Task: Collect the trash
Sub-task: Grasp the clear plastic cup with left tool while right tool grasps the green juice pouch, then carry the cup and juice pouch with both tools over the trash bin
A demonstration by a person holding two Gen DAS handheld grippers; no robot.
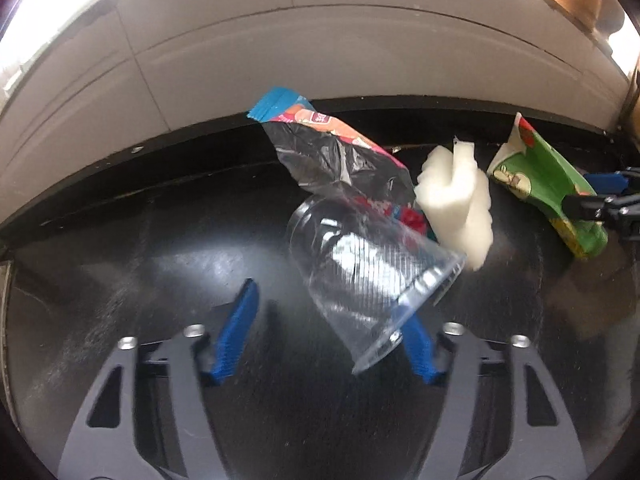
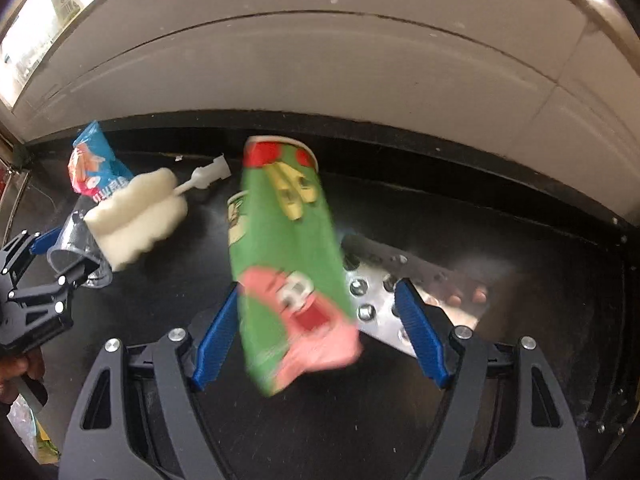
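A clear plastic cup (image 1: pixel 360 272) lies on its side on the black surface, between the wide-spread blue pads of my open left gripper (image 1: pixel 332 312); I cannot tell if it touches the right pad. Behind it lie a crumpled snack wrapper (image 1: pixel 320 148) and a white sponge brush (image 1: pixel 456 204). A green paper cup (image 2: pixel 288 256) with pink print lies between the blue pads of my open right gripper (image 2: pixel 316 320), blurred. It also shows in the left wrist view (image 1: pixel 548 184). The cup (image 2: pixel 72 248), wrapper (image 2: pixel 94 164) and sponge brush (image 2: pixel 136 216) show at left in the right wrist view.
The black surface (image 1: pixel 160 264) ends at a raised black back edge below a white wall (image 1: pixel 320 48). A perforated metal plate (image 2: pixel 400 292) lies under the right gripper. The left gripper's body (image 2: pixel 32 292) shows at the far left of the right wrist view.
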